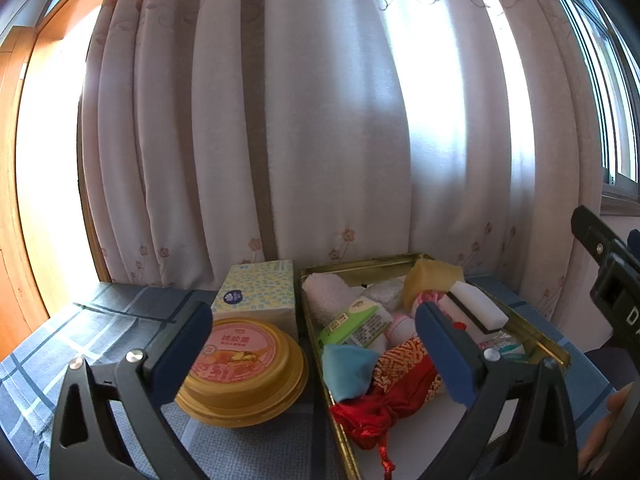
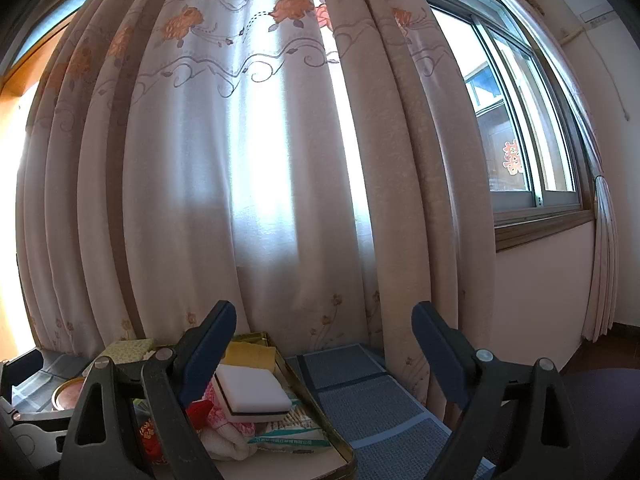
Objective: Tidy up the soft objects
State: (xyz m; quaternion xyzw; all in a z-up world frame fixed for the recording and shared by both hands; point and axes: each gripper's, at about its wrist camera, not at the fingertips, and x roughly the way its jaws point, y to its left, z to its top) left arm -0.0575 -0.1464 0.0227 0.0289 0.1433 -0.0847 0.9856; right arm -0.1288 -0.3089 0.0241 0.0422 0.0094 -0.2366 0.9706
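Observation:
A gold metal tray (image 1: 532, 336) on the blue checked tablecloth holds several soft things: a white towel (image 1: 328, 292), a green wipes pack (image 1: 356, 324), a blue cloth (image 1: 346, 372), a red and gold pouch (image 1: 400, 380), a yellow sponge (image 1: 430, 278) and a white and black sponge (image 1: 478, 312). My left gripper (image 1: 314, 350) is open and empty, raised in front of the tray. My right gripper (image 2: 324, 354) is open and empty, above the tray's right edge (image 2: 320, 408); the white sponge (image 2: 252, 394) lies beside its left finger.
A yellow-lidded food tub (image 1: 244, 368) and a tissue box (image 1: 258, 290) stand left of the tray. A flowered curtain (image 1: 320, 120) hangs right behind the table. A window (image 2: 520, 128) and a wall are to the right.

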